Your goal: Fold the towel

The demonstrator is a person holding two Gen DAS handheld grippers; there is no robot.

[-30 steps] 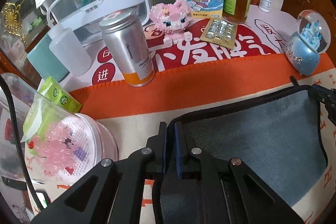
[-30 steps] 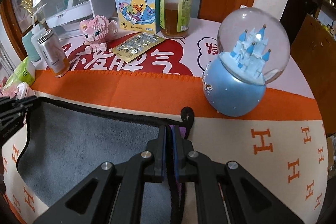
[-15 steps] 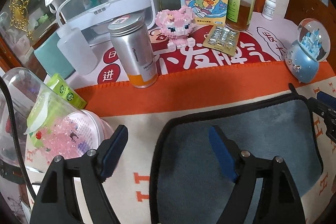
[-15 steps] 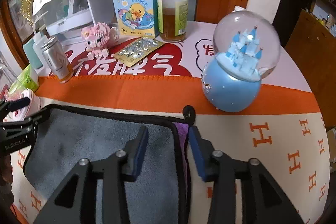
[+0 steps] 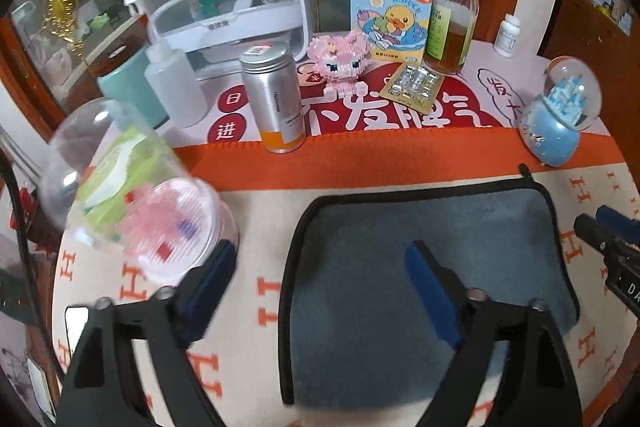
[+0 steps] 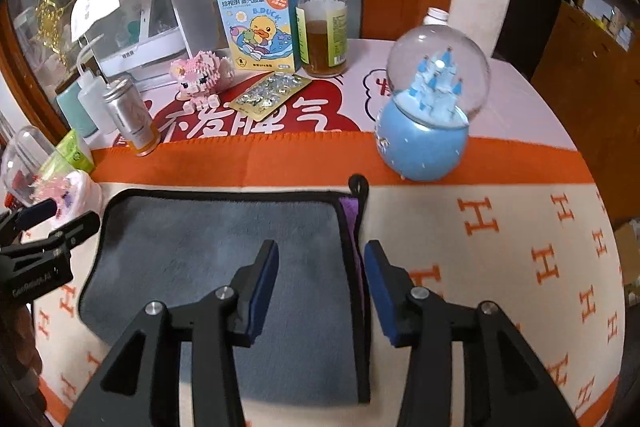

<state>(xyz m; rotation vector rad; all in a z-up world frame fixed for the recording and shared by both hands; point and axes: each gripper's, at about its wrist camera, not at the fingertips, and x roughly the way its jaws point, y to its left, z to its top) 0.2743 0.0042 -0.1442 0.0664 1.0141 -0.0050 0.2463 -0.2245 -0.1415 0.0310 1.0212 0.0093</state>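
The grey towel [image 5: 400,227] with black trim lies folded flat on the cream and orange tablecloth; it also shows in the right wrist view [image 6: 208,247], with a purple layer showing at its right edge [image 6: 349,219]. My left gripper [image 5: 316,279] is open and empty above the towel's left edge. My right gripper [image 6: 320,279] is open and empty above the towel's right edge. Each gripper shows at the side of the other's view.
A blue snow globe [image 6: 428,123] stands just behind the towel's right corner. A clear dome with pink blocks [image 5: 152,211] stands close to its left. A silver can [image 5: 276,99], pink block figure [image 5: 340,59], pill blister [image 5: 416,83], bottle [image 6: 322,27] and duck box [image 6: 258,23] stand behind.
Both grippers have opened and let go of the towel's far corners, then drawn back and up. The towel now lies flat on the cloth.
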